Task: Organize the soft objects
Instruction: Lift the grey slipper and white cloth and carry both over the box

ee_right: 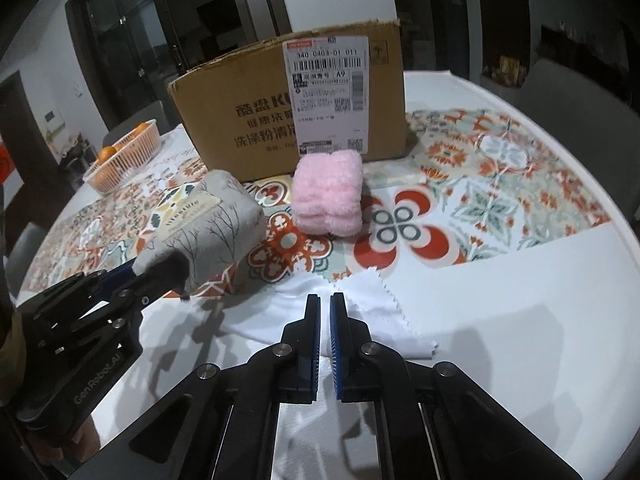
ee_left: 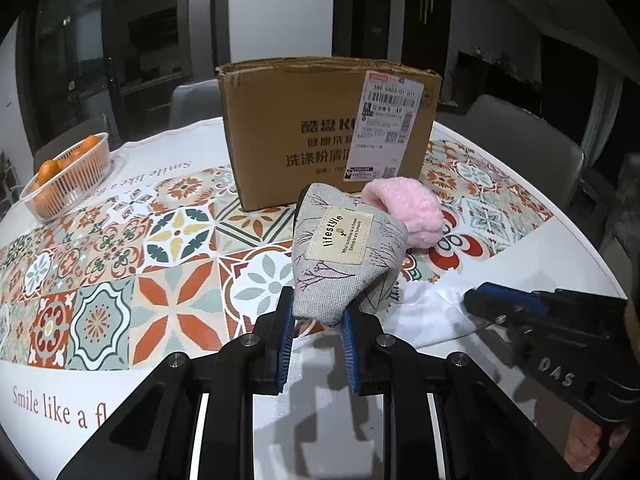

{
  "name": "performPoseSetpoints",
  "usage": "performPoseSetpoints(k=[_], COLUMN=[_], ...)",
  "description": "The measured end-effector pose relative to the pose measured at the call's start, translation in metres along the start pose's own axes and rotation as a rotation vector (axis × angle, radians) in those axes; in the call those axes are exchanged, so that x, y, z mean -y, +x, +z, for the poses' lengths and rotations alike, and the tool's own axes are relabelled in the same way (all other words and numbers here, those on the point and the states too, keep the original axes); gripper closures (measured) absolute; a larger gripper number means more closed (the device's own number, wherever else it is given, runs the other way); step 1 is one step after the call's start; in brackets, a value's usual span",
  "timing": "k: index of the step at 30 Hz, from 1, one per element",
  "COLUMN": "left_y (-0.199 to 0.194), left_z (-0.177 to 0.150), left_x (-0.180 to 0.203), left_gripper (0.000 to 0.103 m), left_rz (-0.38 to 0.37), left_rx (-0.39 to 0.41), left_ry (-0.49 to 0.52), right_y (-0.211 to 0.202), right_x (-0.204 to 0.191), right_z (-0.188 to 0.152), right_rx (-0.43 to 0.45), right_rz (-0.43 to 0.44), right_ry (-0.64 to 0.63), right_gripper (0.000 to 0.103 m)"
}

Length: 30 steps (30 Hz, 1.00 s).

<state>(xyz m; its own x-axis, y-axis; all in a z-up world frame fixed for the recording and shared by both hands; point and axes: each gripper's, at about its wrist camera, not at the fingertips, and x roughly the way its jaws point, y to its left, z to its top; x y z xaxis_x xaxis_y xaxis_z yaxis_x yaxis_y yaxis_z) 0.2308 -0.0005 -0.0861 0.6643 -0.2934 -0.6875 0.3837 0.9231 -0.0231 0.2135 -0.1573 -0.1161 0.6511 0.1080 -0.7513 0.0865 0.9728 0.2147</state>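
The left gripper [ee_left: 318, 312] pinches the near end of the grey pouch [ee_left: 344, 252], its blue pads pressed into the fabric; the pouch juts away from it toward twelve o'clock, and whether its far end touches the table is unclear. The right gripper [ee_right: 325, 308] has its fingers [ee_right: 314, 340] drawn nearly together over the white cloth [ee_right: 360, 308]; a thin fold of cloth seems caught between the tips, though I cannot tell for sure.

The table [ee_right: 540, 280] is round, its rim curving from three to five o'clock in the right view, with bare white surface there. The cloth lies at the near edge of the patterned mat [ee_left: 160, 248].

The left view shows the pouch's "lifestyle" label and only part of the pink towel [ee_left: 412, 212] behind it. The right view shows the whole towel [ee_right: 328, 196], a rolled bundle lying at twelve o'clock just before the box [ee_right: 240, 120], and the left gripper [ee_right: 160, 276] from the side at nine o'clock.

The open-topped cardboard box [ee_left: 280, 120] blocks the far middle of the table. A basket [ee_left: 68, 176] of oranges sits at ten o'clock, well apart. Chairs [ee_left: 532, 136] ring the far rim.
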Motion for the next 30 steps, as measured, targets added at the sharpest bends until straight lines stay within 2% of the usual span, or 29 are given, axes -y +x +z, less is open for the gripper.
performPoseSetpoints(k=[2,3,5,7,14,15,16,18,20,21,22,24,26,30], left_y=[-0.003,-0.004,-0.006,-0.008,-0.003,-0.003,-0.003,-0.003,-0.003,-0.003,-0.003,-0.005,-0.007,-0.011], left_z=[-0.001,-0.001,-0.003,-0.005,-0.01,-0.011,-0.011,-0.013,-0.013,-0.013,-0.013,-0.013,-0.013,-0.012], left_x=[0.001,0.001,0.001,0.0,-0.009,-0.009,-0.009,-0.01,-0.01,-0.011,-0.01,-0.011,-0.01,-0.007], left_gripper=[0.08,0.08,0.08,0.08,0.08,0.08,0.08,0.08,0.08,0.08,0.08,0.08,0.08,0.08], left_rz=[0.012,0.016,0.023,0.024,0.03,0.032,0.035,0.033,0.027,0.025,0.026,0.027,0.026,0.016], left_rx=[0.004,0.006,0.009,0.009,-0.017,-0.018,-0.02,-0.022,-0.024,-0.024,-0.023,-0.021,-0.018,-0.007], left_ry=[-0.005,-0.006,-0.016,-0.028,-0.071,-0.071,-0.071,-0.077,-0.087,-0.093,-0.098,-0.107,-0.109,-0.114], right_y=[0.004,0.004,0.005,0.009,0.026,0.027,0.03,0.03,0.029,0.029,0.029,0.029,0.027,0.019], right_x=[0.002,0.002,0.001,0.0,-0.012,-0.013,-0.015,-0.019,-0.022,-0.023,-0.024,-0.025,-0.023,-0.018], right_z=[0.0,0.0,-0.001,-0.001,-0.005,-0.006,-0.008,-0.01,-0.011,-0.011,-0.011,-0.01,-0.01,-0.007], right_rx=[-0.014,-0.016,-0.001,-0.009,-0.048,-0.052,-0.061,-0.045,-0.048,-0.047,-0.046,-0.048,-0.048,-0.022], right_rz=[0.006,0.001,-0.018,-0.05,-0.094,-0.096,-0.097,-0.12,-0.095,-0.094,-0.091,-0.075,-0.054,-0.024], right_ry=[0.003,0.0,-0.013,-0.039,-0.138,-0.141,-0.148,-0.189,-0.198,-0.205,-0.21,-0.213,-0.198,-0.16], right_gripper=[0.072,0.057,0.051,0.038,0.037,0.039,0.047,0.053,0.064,0.071,0.082,0.093,0.098,0.099])
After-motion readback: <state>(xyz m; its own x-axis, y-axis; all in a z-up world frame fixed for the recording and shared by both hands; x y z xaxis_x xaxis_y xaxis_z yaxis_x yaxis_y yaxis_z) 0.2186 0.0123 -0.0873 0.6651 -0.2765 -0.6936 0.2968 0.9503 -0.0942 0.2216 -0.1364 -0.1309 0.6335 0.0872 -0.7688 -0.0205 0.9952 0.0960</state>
